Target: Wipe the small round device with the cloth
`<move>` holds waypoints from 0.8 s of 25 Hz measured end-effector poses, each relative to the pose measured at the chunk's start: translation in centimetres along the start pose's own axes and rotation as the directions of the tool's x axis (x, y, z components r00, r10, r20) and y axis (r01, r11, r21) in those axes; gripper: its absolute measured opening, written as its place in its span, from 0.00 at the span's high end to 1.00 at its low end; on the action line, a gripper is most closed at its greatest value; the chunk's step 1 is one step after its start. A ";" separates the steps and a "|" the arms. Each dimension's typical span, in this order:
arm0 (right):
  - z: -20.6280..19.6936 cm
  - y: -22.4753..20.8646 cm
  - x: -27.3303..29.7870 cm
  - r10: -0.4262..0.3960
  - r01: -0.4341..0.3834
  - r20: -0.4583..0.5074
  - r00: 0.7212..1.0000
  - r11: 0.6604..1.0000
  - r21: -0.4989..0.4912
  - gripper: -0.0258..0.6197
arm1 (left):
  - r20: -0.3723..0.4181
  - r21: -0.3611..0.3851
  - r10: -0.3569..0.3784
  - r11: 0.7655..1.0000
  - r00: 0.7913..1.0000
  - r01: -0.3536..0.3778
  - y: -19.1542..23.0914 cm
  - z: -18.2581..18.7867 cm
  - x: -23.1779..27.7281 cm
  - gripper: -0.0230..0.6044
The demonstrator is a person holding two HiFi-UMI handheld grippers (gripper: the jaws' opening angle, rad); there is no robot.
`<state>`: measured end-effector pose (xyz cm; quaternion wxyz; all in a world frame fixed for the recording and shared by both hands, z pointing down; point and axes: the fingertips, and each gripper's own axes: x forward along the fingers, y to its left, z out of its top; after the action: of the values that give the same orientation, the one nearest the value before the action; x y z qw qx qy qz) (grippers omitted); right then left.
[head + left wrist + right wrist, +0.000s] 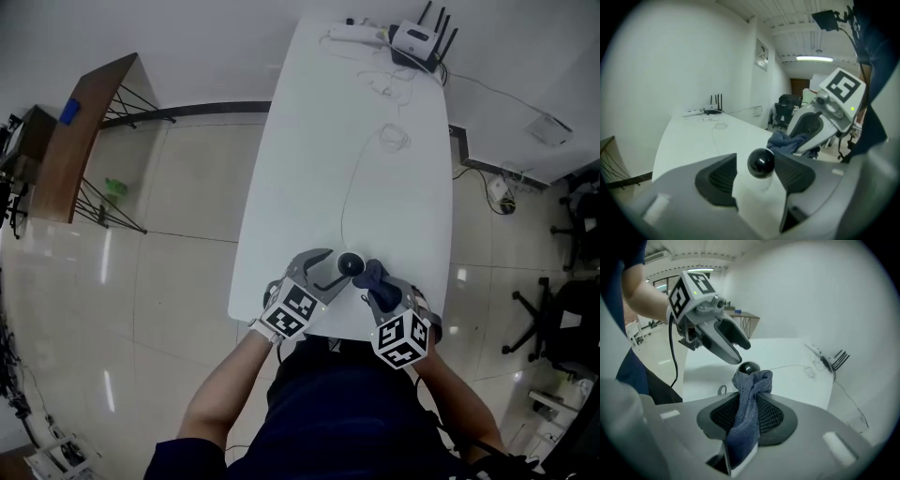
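My left gripper [756, 159] has its jaws well apart, with the small round device [352, 265] between their tips but not clamped. It sits near the tabletop's [319, 169] 6 o'clock edge. My right gripper [751, 401] has its jaws closed on the blue cloth [745, 423], whose bunched end is just beside the device at its 4 o'clock.

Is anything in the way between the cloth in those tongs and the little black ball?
Nothing visible. The cloth, pinched in the right tongs, hangs close beside the small round device, with nothing between them. The left tongs sit around the device.
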<state>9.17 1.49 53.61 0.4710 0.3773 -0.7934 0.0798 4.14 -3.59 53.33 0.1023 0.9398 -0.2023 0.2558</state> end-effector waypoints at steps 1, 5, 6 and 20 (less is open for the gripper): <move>1.0 -0.3 -0.9 -0.035 0.035 0.034 0.999 0.999 -0.021 0.79 | 0.016 -0.015 0.004 1.000 1.000 -0.004 0.4 0.7 -0.2 0.57; 4.4 0.2 -1.3 -0.113 0.129 0.103 0.988 0.978 -0.164 0.79 | 0.043 -0.054 0.045 0.998 0.998 -0.043 2.5 1.9 -0.5 0.59; 4.7 0.7 -0.8 -0.111 0.130 0.100 0.989 0.972 -0.197 0.79 | 0.042 -0.063 0.060 0.996 0.997 -0.057 3.0 1.9 -0.6 0.59; -1.3 2.9 1.4 -0.024 0.028 -0.057 0.998 0.997 0.077 0.78 | -0.008 -0.130 0.034 0.991 0.999 -0.035 1.9 -0.9 0.4 0.59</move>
<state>7.71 3.43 56.10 0.4789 0.4035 -0.7711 0.1150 3.29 -5.16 54.48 0.1593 0.9268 -0.2344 0.2464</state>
